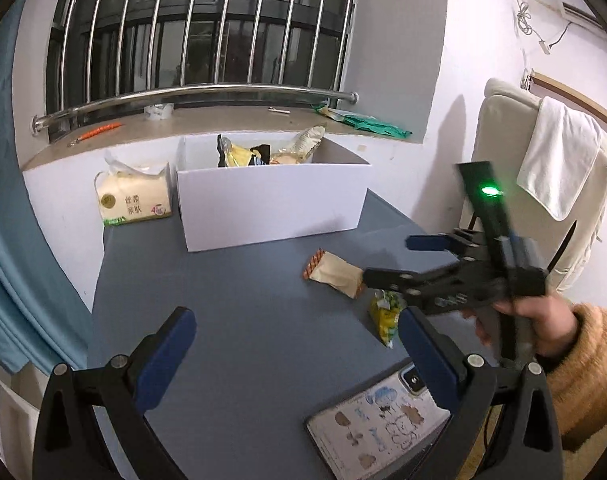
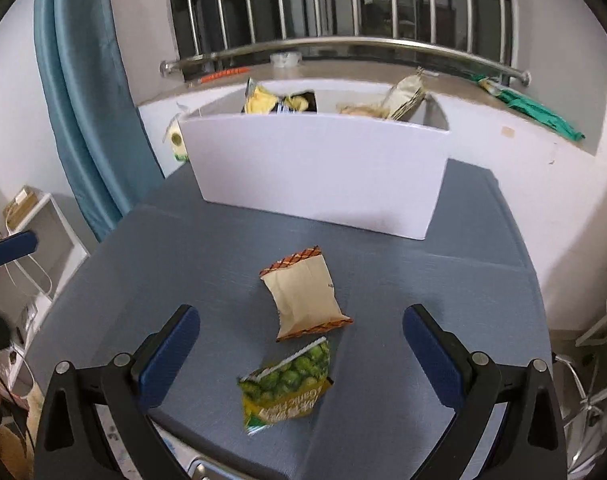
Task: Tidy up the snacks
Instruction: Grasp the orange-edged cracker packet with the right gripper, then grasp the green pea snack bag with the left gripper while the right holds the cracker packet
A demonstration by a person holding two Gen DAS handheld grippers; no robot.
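Two loose snacks lie on the grey-blue table: a tan packet (image 2: 303,300) with orange crimped ends and, nearer, a green pea packet (image 2: 287,388). My right gripper (image 2: 301,316) hovers open above them with nothing between its fingers. In the left wrist view the tan packet (image 1: 335,274) and green packet (image 1: 385,316) lie right of centre, partly behind the right gripper (image 1: 399,260), which a hand holds. My left gripper (image 1: 299,348) is open and empty over bare table. The white box (image 1: 271,200) at the back holds several snack bags (image 1: 263,152).
A tissue pack (image 1: 135,200) stands left of the box by the wall. A phone (image 1: 383,424) in a cartoon case lies at the table's near edge. A chair with a white towel (image 1: 555,160) is to the right. A windowsill (image 1: 223,120) and blue curtain (image 2: 83,80) lie behind.
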